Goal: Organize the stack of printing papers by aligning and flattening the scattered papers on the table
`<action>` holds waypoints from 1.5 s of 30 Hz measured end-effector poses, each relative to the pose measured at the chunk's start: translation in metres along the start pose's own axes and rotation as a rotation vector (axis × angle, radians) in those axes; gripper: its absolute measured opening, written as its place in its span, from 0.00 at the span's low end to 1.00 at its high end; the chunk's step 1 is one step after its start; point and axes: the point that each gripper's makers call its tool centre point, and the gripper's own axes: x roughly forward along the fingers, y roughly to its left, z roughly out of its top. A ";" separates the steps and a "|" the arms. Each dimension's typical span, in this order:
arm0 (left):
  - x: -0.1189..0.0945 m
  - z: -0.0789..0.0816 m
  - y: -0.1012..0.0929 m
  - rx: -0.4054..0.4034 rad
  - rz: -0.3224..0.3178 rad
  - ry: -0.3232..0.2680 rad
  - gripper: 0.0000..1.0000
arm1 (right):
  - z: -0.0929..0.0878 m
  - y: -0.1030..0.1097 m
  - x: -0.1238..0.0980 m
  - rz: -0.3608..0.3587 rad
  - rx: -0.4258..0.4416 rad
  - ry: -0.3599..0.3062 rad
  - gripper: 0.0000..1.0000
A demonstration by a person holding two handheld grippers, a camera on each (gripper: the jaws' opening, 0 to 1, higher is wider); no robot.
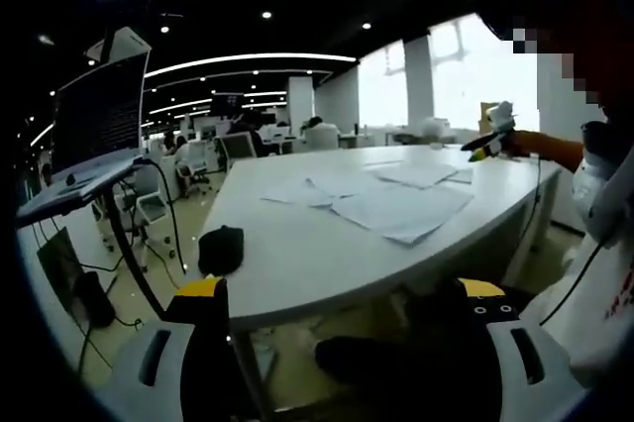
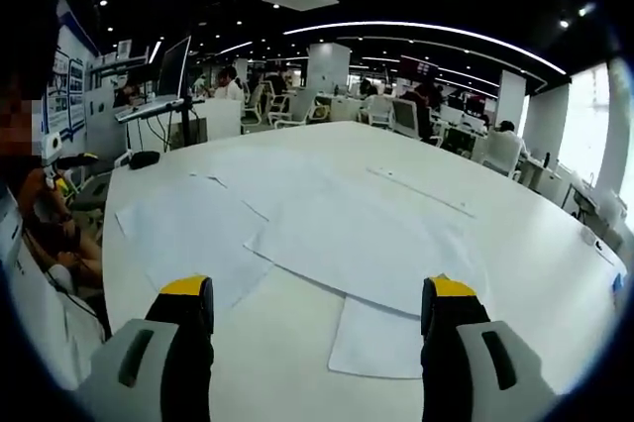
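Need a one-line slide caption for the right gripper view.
Open right gripper hovers over scattered white papers spread unaligned across the white table in an open-plan office.

Open-plan office, white desks (image 2: 555, 273), swivel chairs (image 2: 404, 117), monitors (image 2: 174, 65)

I see thin, matt white paper sheets (image 2: 337, 234) lying smooth across the middle of the table (image 2: 555, 273), whose white top looks hard and faintly glossy. My right gripper (image 2: 317, 308) has grey plastic jaws with yellow, matt tips. Near the table's corner sits a black object (image 1: 221, 249) that looks like soft cloth.
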 end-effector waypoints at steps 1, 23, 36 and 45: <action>0.000 0.000 0.000 0.002 0.001 0.000 0.96 | 0.000 0.000 0.000 0.000 0.001 -0.001 0.81; -0.002 0.001 0.001 0.002 0.007 0.002 0.95 | 0.001 -0.004 0.000 -0.010 0.006 -0.002 0.81; -0.006 0.000 0.005 -0.001 0.013 -0.001 0.95 | 0.003 -0.004 0.002 -0.010 0.002 0.000 0.81; -0.004 0.000 0.004 -0.001 0.013 0.002 0.95 | 0.003 -0.005 0.005 -0.009 0.003 0.003 0.81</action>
